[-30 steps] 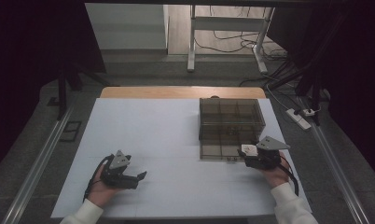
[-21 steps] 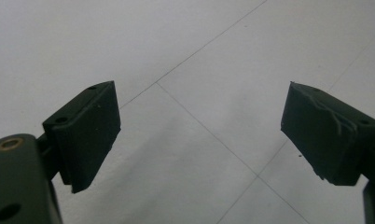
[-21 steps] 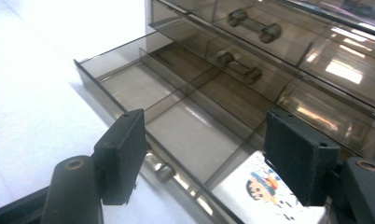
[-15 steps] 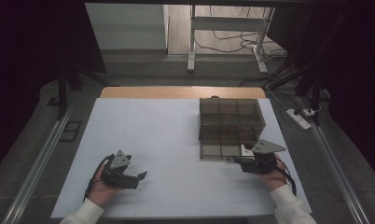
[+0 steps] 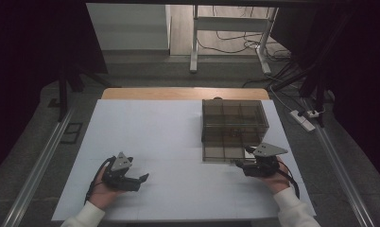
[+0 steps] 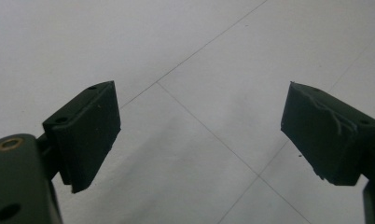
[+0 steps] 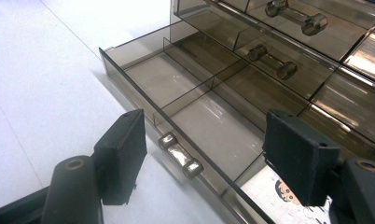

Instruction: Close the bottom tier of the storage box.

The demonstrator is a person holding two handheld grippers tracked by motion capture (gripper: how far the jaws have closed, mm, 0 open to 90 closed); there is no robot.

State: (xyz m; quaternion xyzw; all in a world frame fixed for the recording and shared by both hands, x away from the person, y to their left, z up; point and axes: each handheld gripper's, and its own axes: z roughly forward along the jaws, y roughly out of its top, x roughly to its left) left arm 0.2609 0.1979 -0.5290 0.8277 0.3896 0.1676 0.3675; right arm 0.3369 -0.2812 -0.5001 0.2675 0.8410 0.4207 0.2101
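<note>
Straddling the drawer handle (image 7: pixel 179 154), right tool (image 7: pixel 209 154) spread wide, untouching, drawer (image 7: pixel 185 88) pulled out

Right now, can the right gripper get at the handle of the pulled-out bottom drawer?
Probably yes: the right gripper has its jaws open on either side of the drawer handle, nothing between them.

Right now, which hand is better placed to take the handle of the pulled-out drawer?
The right. The right gripper is at the smoky drawer box, jaws open around the drawer handle. The left gripper rests far off on the white table.
</note>
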